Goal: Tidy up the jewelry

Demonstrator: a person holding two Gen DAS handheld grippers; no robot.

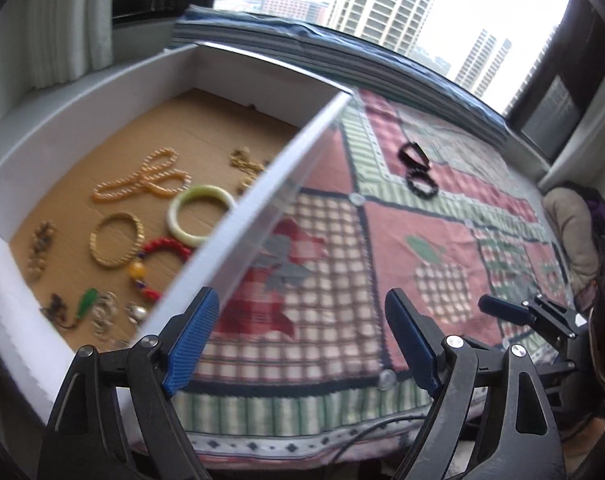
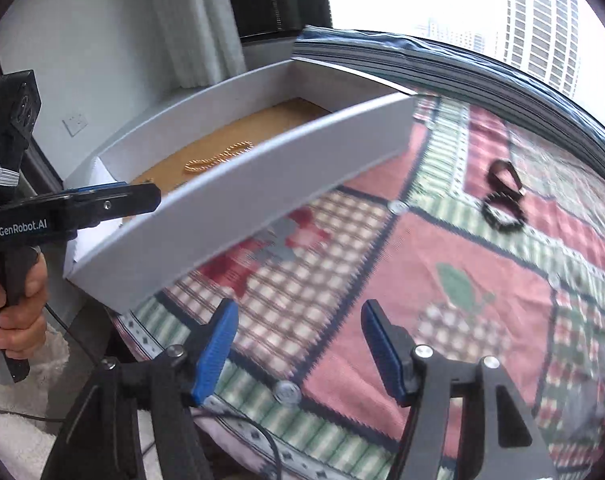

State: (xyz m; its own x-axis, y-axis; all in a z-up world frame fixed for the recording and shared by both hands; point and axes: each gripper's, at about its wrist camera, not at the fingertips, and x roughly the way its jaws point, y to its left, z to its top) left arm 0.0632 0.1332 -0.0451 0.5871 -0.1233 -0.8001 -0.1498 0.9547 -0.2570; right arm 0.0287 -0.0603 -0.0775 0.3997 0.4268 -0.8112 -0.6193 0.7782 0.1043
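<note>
A white box (image 1: 262, 200) with a cardboard floor sits on the left of a patterned quilt (image 1: 414, 240). It holds several pieces: an amber bead strand (image 1: 142, 180), a pale green bangle (image 1: 200, 216), a gold bangle (image 1: 116, 245), a red bead bracelet (image 1: 162, 256), and small charms. Two black bead bracelets (image 1: 417, 170) lie on the quilt beyond the box; they also show in the right wrist view (image 2: 502, 200). My left gripper (image 1: 298, 340) is open and empty by the box's near wall. My right gripper (image 2: 298, 344) is open and empty over the quilt.
The box (image 2: 242, 200) shows in the right wrist view with a gold chain (image 2: 218, 158) inside. The left gripper (image 2: 102, 200) and the hand holding it are at the left there. A window runs behind the bed. A beige cushion (image 1: 570, 224) lies at the right.
</note>
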